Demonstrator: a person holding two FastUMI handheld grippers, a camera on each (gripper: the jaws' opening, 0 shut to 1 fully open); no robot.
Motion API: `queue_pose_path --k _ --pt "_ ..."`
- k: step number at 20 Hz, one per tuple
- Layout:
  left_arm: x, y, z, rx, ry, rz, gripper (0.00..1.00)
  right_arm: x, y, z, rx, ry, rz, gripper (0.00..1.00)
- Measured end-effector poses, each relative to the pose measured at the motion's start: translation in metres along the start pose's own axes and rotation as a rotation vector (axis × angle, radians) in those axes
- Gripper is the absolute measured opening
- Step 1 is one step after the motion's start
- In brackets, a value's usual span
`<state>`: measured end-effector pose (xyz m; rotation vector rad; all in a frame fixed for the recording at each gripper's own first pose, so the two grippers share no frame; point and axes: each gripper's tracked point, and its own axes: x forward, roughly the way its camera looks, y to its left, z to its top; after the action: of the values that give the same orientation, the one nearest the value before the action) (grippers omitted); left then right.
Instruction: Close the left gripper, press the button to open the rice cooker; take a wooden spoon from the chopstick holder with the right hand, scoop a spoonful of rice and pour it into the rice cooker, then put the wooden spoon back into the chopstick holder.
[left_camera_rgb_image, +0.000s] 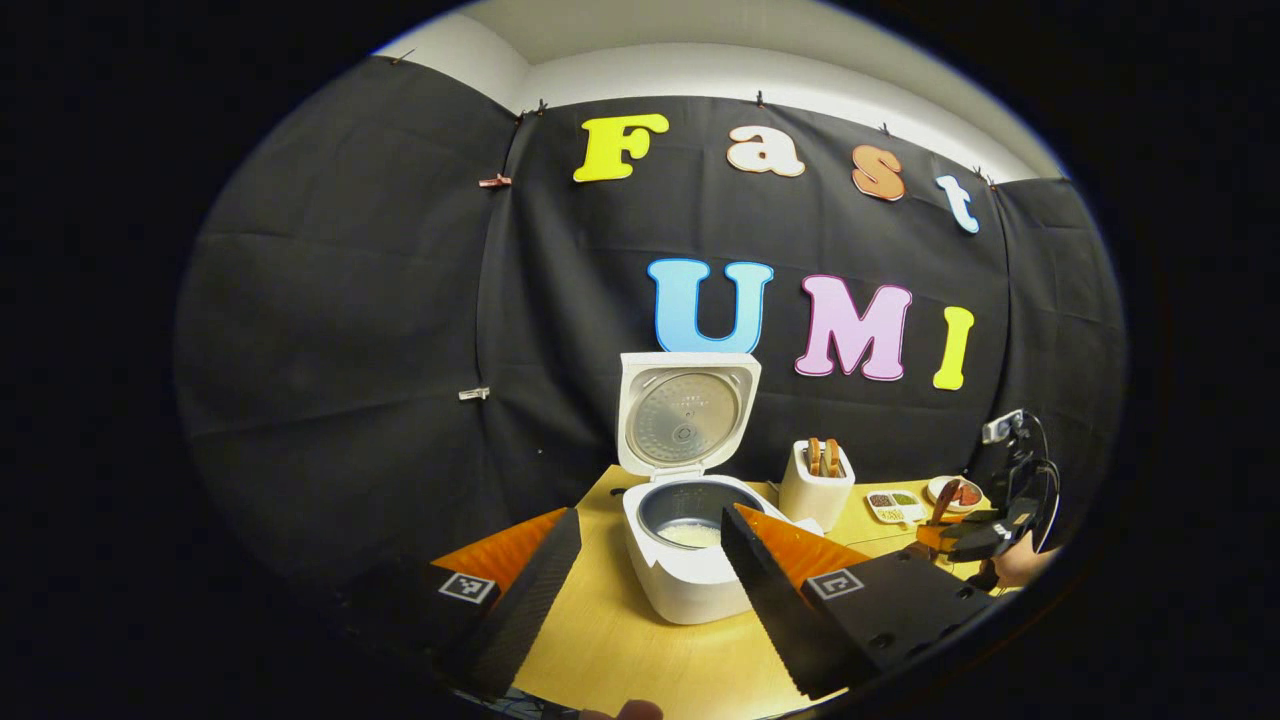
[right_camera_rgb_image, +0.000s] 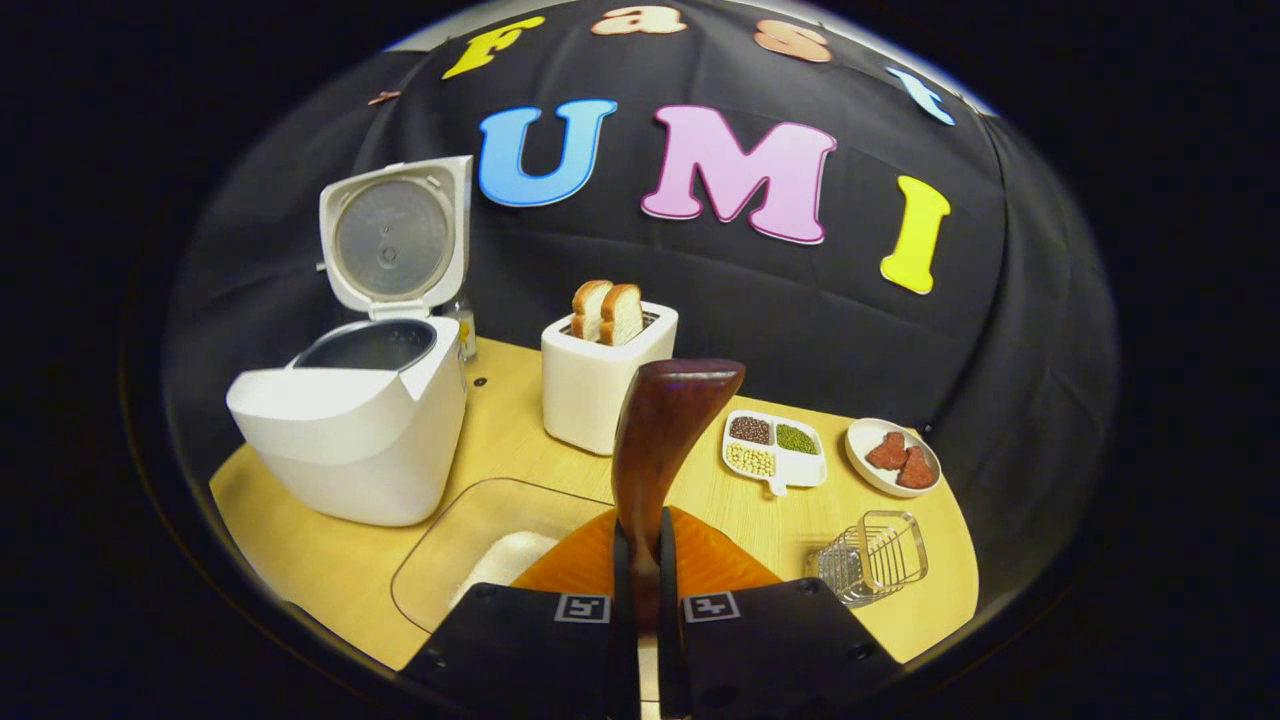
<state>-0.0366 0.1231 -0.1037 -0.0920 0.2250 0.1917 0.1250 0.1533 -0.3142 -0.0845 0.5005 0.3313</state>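
The white rice cooker (left_camera_rgb_image: 690, 590) stands open on the wooden table, lid (left_camera_rgb_image: 685, 410) upright, with some rice (left_camera_rgb_image: 690, 533) in its pot. My left gripper (left_camera_rgb_image: 650, 515) is open in front of the cooker, holding nothing. My right gripper (right_camera_rgb_image: 642, 520) is shut on the handle of the dark wooden spoon (right_camera_rgb_image: 672, 410), whose bowl points up over a clear container of rice (right_camera_rgb_image: 480, 560). The open cooker (right_camera_rgb_image: 350, 440) is to the left here. The wire chopstick holder (right_camera_rgb_image: 870, 560) stands to the right. Farther off, the right gripper (left_camera_rgb_image: 975, 535) carries the spoon (left_camera_rgb_image: 945, 497).
A white toaster (right_camera_rgb_image: 600, 385) with two bread slices stands behind the spoon. A divided dish of beans (right_camera_rgb_image: 775, 450) and a small plate of red pieces (right_camera_rgb_image: 893, 455) lie at the back right. The table edge (right_camera_rgb_image: 300, 590) runs close in front.
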Motion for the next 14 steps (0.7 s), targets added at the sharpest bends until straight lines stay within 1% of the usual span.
queue_pose_path --k 2,3,4,5,6,7,8,10,14 --pt "0.004 0.006 -0.003 0.006 0.011 0.002 0.97 0.007 -0.002 -0.011 -0.096 0.014 -0.036 0.12" --pt "0.004 0.009 -0.004 0.005 0.014 0.003 0.97 0.011 0.002 -0.019 -0.089 0.038 -0.033 0.12" --pt "0.004 0.011 -0.005 0.003 0.014 0.005 0.97 0.013 0.008 -0.03 -0.065 0.07 -0.029 0.12" --pt "0.005 0.01 -0.007 0.002 0.017 0.006 0.97 0.012 0.015 -0.032 -0.042 0.074 -0.032 0.12" --pt "0.006 0.012 -0.008 0.002 0.022 0.01 0.97 0.014 0.022 -0.031 -0.027 0.073 -0.034 0.08" --pt "0.008 0.014 -0.011 0.004 0.027 0.014 0.97 0.014 0.032 -0.031 -0.005 0.08 -0.019 0.12" --pt "0.009 0.016 -0.013 0.007 0.03 0.019 0.97 0.013 0.043 -0.032 0.019 0.087 -0.003 0.12" --pt "0.011 0.023 -0.015 0.017 0.03 0.031 0.97 0.011 0.053 -0.032 0.071 0.1 0.001 0.12" --pt "0.016 0.033 -0.012 0.019 0.029 0.042 0.97 0.014 0.063 -0.03 0.262 0.121 0.008 0.12"
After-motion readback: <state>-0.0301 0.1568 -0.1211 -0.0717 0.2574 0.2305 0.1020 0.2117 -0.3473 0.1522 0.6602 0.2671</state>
